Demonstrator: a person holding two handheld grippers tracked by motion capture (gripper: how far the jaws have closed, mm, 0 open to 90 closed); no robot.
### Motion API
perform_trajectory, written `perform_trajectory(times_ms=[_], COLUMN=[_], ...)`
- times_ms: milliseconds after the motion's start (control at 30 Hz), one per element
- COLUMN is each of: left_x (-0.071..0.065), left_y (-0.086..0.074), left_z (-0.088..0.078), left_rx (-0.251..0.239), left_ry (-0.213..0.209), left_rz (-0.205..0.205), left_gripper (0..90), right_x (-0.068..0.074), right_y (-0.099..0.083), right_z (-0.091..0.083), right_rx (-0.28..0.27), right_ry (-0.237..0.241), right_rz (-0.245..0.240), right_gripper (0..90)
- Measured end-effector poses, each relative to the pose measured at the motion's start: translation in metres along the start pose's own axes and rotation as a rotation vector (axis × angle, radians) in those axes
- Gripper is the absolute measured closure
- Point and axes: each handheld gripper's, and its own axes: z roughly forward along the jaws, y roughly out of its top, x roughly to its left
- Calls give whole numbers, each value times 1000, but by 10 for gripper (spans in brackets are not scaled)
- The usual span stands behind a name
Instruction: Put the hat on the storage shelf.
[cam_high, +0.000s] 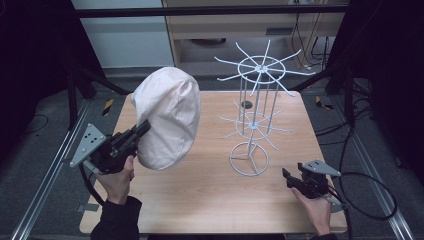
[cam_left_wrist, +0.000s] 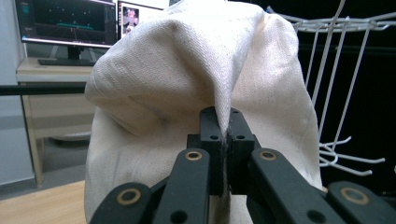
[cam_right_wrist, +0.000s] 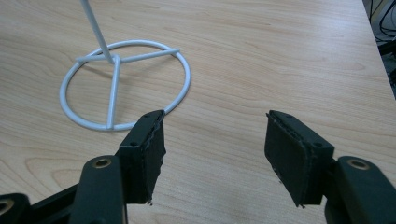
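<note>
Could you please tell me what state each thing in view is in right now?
Cream fabric cap: lifted off the table, pinched at its edge.
Left tool: shut on the cap.
Right tool: open, empty, low over the wooden table.
White wire rack: upright, nothing hung on it.

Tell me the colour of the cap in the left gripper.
Cream, off-white woven cloth cap; clearest in the left gripper view.
</note>
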Motion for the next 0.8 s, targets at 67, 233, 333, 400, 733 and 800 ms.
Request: perform_trajectory(times_ms=[67, 233, 333, 400, 733, 800], left_x=[0, 0, -1, -1, -4, -5], left_y=[1, 5, 6, 7, 16, 19], left_z=[2, 3, 2, 2, -1, -1], left_rx=[-10, -47, -66, -81, -132, -146], left_ry=[-7, -27, -38, -44, -72, -84], left_rz=[0, -14, -17, -14, -7, -5], left_gripper=[880, 880, 880, 880, 880, 880], right_x=[0, 0, 0, -1, 0, 0], right_y=[0, 0, 0, 0, 0, 0], right_z=[0, 0, 0, 0, 0, 0], right_rx=[-1, 4, 4, 0, 0, 0], right_ry=[-1, 5, 5, 0, 2, 2], right_rz=[0, 10, 10, 1, 3, 2], right_gripper=[381, 381, 381, 381, 381, 381])
